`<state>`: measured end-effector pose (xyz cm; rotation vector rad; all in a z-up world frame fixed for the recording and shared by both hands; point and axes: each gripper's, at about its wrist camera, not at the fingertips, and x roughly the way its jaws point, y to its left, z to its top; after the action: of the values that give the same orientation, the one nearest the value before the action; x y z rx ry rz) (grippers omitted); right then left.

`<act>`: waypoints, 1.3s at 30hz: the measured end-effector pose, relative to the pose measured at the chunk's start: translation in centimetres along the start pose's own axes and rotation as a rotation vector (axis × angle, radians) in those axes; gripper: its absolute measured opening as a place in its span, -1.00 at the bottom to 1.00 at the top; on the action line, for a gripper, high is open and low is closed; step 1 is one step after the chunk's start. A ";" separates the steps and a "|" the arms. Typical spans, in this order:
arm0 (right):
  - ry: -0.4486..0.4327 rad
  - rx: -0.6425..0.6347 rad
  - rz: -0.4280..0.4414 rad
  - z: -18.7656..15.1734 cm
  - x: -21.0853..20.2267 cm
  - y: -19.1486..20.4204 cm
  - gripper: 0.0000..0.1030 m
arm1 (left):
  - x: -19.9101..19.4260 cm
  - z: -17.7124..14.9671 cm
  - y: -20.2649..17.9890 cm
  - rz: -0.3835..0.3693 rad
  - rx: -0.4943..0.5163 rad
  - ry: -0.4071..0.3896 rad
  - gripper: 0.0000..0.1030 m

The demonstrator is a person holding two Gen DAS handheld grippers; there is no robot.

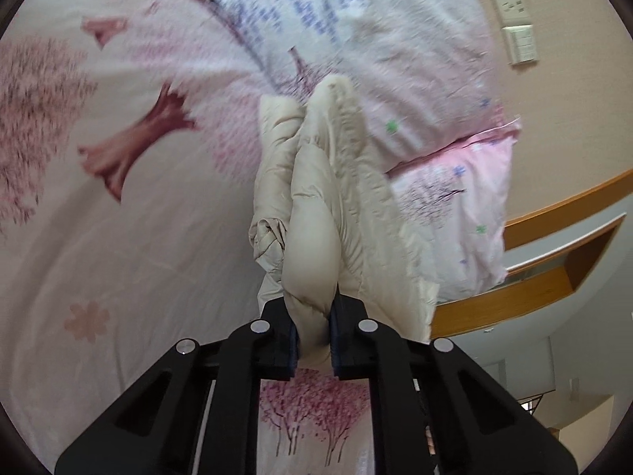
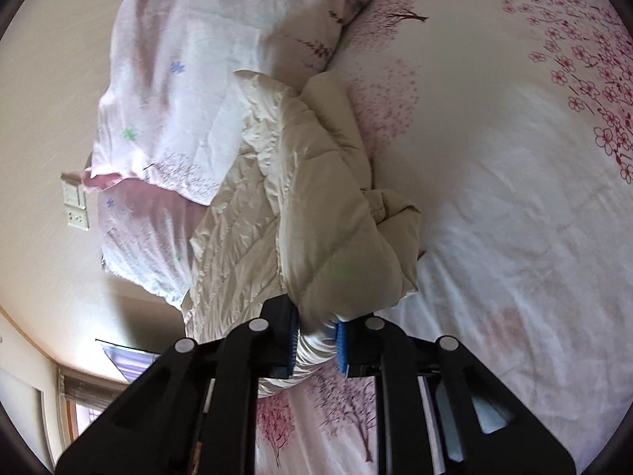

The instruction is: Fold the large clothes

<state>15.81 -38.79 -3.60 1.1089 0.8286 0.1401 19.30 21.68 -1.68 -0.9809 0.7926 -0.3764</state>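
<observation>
A cream quilted puffer jacket (image 1: 316, 198) hangs bunched above the bed. My left gripper (image 1: 312, 336) is shut on a thick padded fold of it. In the right wrist view the same jacket (image 2: 316, 213) shows its shiny lining on the left and its quilted shell on the right. My right gripper (image 2: 316, 340) is shut on another padded edge of it. Both grippers hold the jacket lifted off the bed sheet, with its far end near the pillows.
The bed sheet (image 1: 118, 237) is white with pink blossom trees and also shows in the right wrist view (image 2: 494, 198). Two pillows (image 1: 395, 59) lie stacked against the wall (image 2: 190, 99). A wooden headboard shelf (image 1: 554, 237) and wall switches (image 1: 518, 23) are beside them.
</observation>
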 end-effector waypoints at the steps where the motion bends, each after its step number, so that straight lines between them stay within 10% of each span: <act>1: 0.005 -0.010 0.008 -0.2 -0.1 0.4 -0.71 | -0.6 0.1 -0.2 -0.007 0.006 -0.013 -0.81; 20: 0.198 -0.233 0.002 -10.3 -1.4 3.0 -0.63 | -12.7 -4.0 4.8 -0.009 -0.029 -0.161 -0.81; 27: 0.035 -0.469 -0.264 -12.0 -2.9 6.0 0.08 | -11.7 -4.0 5.9 0.073 -0.004 -0.130 -0.55; 30: -0.104 -0.581 -0.450 -12.6 -3.6 7.8 0.41 | -12.6 -3.9 6.3 0.095 -0.003 -0.159 0.06; 33: -0.251 -0.654 -0.593 -13.1 -4.5 9.1 0.44 | -14.3 -4.0 6.4 0.138 0.018 -0.216 0.20; 39: -0.197 -0.799 -0.415 -15.0 -1.9 13.2 -0.10 | -16.0 -6.2 5.7 0.178 0.076 -0.230 0.20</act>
<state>8.52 -22.50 5.64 0.1873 0.7083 0.0058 3.69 30.72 -1.70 -0.8575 0.6455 -0.1359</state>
